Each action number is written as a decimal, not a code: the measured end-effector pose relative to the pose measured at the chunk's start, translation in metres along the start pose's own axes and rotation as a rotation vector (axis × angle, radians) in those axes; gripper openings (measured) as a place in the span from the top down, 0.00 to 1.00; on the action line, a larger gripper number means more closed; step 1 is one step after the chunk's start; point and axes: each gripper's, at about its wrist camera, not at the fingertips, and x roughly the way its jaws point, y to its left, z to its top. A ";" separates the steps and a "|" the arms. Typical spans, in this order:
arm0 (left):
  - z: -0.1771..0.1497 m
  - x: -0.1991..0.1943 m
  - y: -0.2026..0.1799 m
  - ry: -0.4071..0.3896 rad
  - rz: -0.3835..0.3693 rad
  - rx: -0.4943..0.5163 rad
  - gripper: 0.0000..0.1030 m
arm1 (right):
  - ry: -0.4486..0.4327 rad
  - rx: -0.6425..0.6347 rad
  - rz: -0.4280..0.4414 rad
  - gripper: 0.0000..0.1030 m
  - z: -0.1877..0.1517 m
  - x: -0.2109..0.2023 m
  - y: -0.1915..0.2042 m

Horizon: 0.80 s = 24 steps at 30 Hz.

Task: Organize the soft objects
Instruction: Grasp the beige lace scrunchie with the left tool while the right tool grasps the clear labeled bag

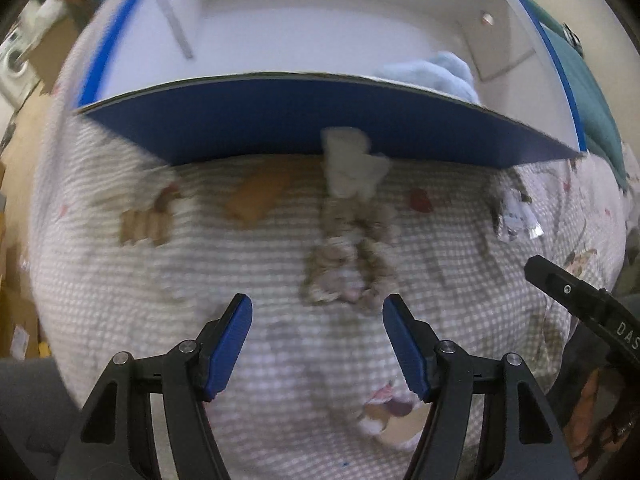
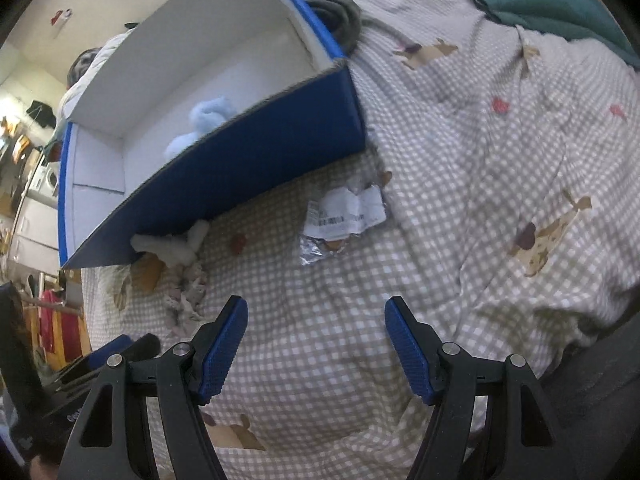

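Note:
A blue box with a white inside [image 1: 320,120] stands on a checked bedspread [image 1: 120,292]; it also shows in the right wrist view [image 2: 248,160]. A light blue soft toy [image 1: 436,72] lies inside it [image 2: 204,124]. A white soft piece [image 1: 352,164] and a beige knitted soft toy [image 1: 348,256] lie on the bedspread against the box's front wall, also seen in the right wrist view [image 2: 176,248] [image 2: 188,296]. My left gripper [image 1: 318,320] is open and empty just short of the knitted toy. My right gripper [image 2: 316,320] is open and empty over the bedspread.
A crumpled white and silver wrapper [image 2: 344,220] lies right of the toys near the box corner [image 1: 516,216]. A teal blanket [image 2: 552,0] lies at the far right. A dark cable coil [image 2: 336,12] sits behind the box. The right gripper's body [image 1: 576,300] shows at the right.

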 end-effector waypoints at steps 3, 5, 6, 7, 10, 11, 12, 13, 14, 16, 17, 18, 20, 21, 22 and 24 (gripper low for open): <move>0.005 0.016 -0.014 0.002 -0.002 0.025 0.37 | 0.015 0.020 0.004 0.27 0.001 0.004 -0.006; 0.010 0.029 -0.018 0.017 -0.023 0.012 0.37 | 0.023 0.027 0.005 0.27 0.001 0.007 -0.008; 0.011 0.034 -0.020 0.025 -0.031 0.011 0.37 | 0.022 0.027 0.000 0.27 0.001 0.008 -0.008; 0.012 0.038 -0.024 0.024 -0.020 0.017 0.37 | 0.021 0.027 -0.004 0.27 0.001 0.008 -0.008; 0.014 0.039 -0.027 0.008 -0.017 0.022 0.38 | 0.017 0.031 -0.016 0.27 0.003 0.011 -0.008; 0.015 0.039 -0.026 0.002 -0.022 0.014 0.45 | 0.015 0.028 -0.024 0.27 0.004 0.012 -0.008; 0.016 0.037 -0.024 -0.008 -0.027 0.003 0.53 | 0.009 0.024 -0.035 0.27 0.007 0.013 -0.007; 0.018 0.038 -0.023 -0.007 -0.033 -0.004 0.67 | 0.002 0.018 -0.046 0.27 0.009 0.016 -0.005; 0.019 0.039 -0.022 0.002 -0.035 -0.009 0.74 | -0.009 0.007 -0.064 0.27 0.012 0.018 -0.003; 0.021 0.037 -0.012 0.009 -0.040 -0.029 0.83 | -0.031 -0.029 -0.102 0.27 0.019 0.023 0.005; 0.022 0.035 -0.011 0.010 -0.039 -0.034 0.85 | -0.035 -0.045 -0.121 0.27 0.021 0.026 0.008; 0.021 0.033 -0.009 0.012 -0.037 -0.036 0.86 | -0.039 -0.061 -0.141 0.27 0.023 0.030 0.012; 0.021 0.027 -0.007 0.007 -0.030 -0.037 0.87 | -0.038 -0.082 -0.178 0.27 0.026 0.039 0.018; 0.020 0.022 -0.007 -0.003 -0.024 -0.034 0.87 | -0.036 -0.089 -0.196 0.27 0.028 0.044 0.021; 0.021 0.019 -0.009 -0.008 -0.022 -0.033 0.88 | -0.038 -0.097 -0.211 0.27 0.030 0.048 0.024; 0.020 0.012 -0.008 -0.016 -0.027 -0.039 0.88 | -0.046 -0.131 -0.261 0.27 0.033 0.057 0.031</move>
